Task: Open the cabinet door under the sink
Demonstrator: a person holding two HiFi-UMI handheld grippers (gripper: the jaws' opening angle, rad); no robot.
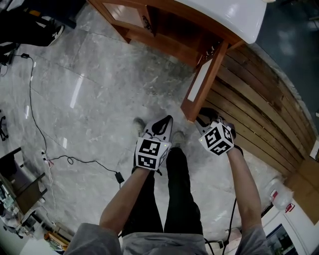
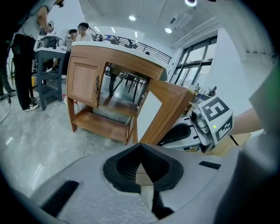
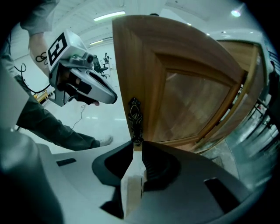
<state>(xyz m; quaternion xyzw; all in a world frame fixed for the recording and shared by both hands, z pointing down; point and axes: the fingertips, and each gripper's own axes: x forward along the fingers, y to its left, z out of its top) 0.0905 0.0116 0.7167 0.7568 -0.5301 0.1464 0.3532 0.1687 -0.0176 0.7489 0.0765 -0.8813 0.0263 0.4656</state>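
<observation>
The wooden cabinet (image 1: 164, 40) stands under a white sink top (image 1: 224, 15). Its right door (image 1: 204, 82) is swung out wide over the floor. My right gripper (image 1: 203, 115) is shut on that door's free edge (image 3: 131, 65), just below the ornate metal handle (image 3: 135, 120); the pale edge runs between the jaws (image 3: 137, 148). My left gripper (image 1: 167, 119) hangs beside it over the floor, about a hand's width left of the door, shut on nothing (image 2: 140, 148). The cabinet's left door (image 2: 85, 83) is closed.
A black cable (image 1: 65, 159) trails over the grey marble floor at left. A slatted wooden platform (image 1: 259, 114) lies right of the door. The person's legs and shoes (image 1: 177, 137) are under the grippers. People and a stool (image 2: 48, 65) stand behind the cabinet.
</observation>
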